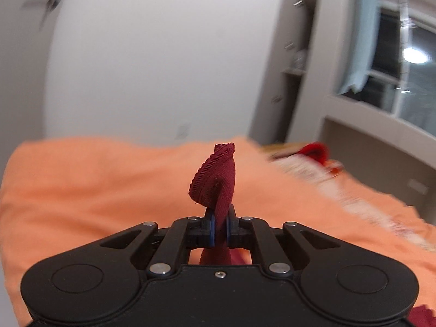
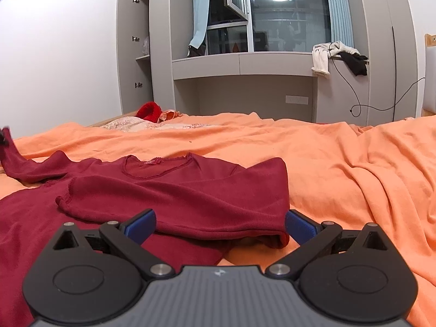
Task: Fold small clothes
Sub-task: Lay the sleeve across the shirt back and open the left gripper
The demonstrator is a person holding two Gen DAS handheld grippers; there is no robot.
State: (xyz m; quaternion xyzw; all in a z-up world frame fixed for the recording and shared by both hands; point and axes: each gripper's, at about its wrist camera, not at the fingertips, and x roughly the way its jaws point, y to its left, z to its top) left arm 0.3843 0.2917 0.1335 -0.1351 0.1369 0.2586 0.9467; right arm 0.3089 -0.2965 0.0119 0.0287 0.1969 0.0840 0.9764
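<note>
Maroon fabric fills the narrow gap of the left gripper [image 1: 220,224]: its 2 blue-padded fingers [image 1: 210,227] are pressed together on a sleeve cuff [image 1: 215,175] of the dark red top [image 2: 152,190], and the ribbed end of that cuff sticks up past the fingertips in a twisted curl. More of the same cloth hangs below the jaws, toward the gripper body. Beyond it, the left wrist view is blurred, showing only the orange bedsheet [image 1: 81,190] and a white wall.

In the right wrist view, the right gripper [image 2: 220,226] is spread wide with nothing between its fingers. It sits low over the bed, and its 2 blue pads [image 2: 141,224] stand on either side of the folded-over right sleeve, whose near edge lies just ahead of them; whether they touch the cloth I cannot tell. The top lies front-up on the bedsheet, neckline away from the camera, with this sleeve laid across the chest. The other sleeve stretches out to the far left edge of the frame, lifted off the bed at its end.

Farther back on the bed lie a bright red garment [image 2: 148,111] and a pale floral cloth [image 2: 128,124]. Behind them stand a grey cabinet unit [image 2: 245,65] and a dark window [image 2: 283,19].
</note>
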